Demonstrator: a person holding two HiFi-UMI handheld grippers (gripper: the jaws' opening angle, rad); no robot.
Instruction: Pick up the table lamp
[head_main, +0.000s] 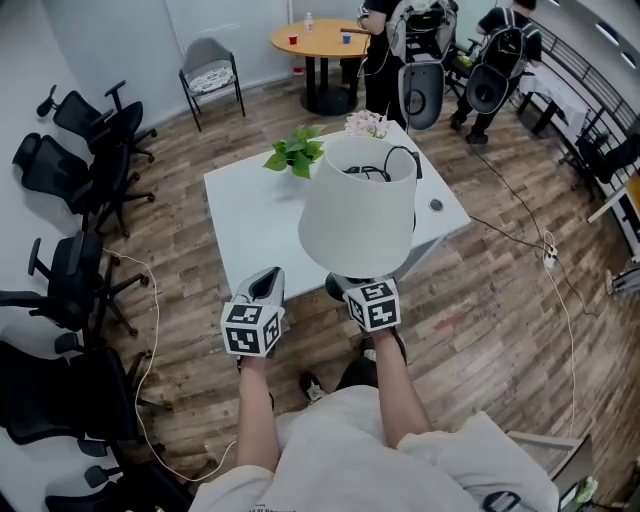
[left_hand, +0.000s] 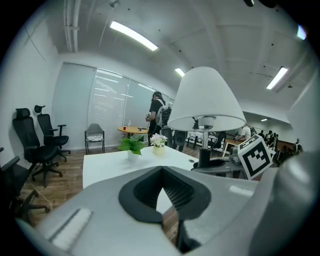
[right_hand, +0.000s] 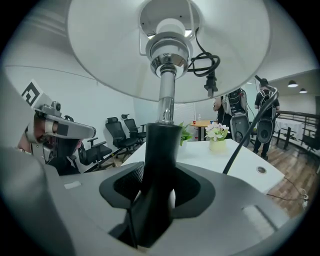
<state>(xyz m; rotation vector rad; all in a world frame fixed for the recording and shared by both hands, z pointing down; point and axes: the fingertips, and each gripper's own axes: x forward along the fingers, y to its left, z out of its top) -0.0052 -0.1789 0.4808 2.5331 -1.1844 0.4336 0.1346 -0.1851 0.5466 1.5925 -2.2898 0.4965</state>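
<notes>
The table lamp (head_main: 358, 205) has a white shade and a black stem (right_hand: 162, 150) topped by a chrome neck. It hangs upright in the air over the near edge of the white table (head_main: 250, 210). My right gripper (head_main: 366, 283) is shut on the stem, with the shade hiding its tips in the head view. A black cord (right_hand: 240, 145) is bundled inside the shade and drops to the right. My left gripper (head_main: 266, 280) is shut and holds nothing, a little left of the lamp (left_hand: 206, 100) and below the shade.
A potted green plant (head_main: 295, 152) and a small vase of flowers (head_main: 365, 123) stand at the table's far side. Black office chairs (head_main: 90, 130) line the left wall. A round wooden table (head_main: 320, 40) and people (head_main: 420, 40) are behind. A cable (head_main: 560, 290) crosses the floor on the right.
</notes>
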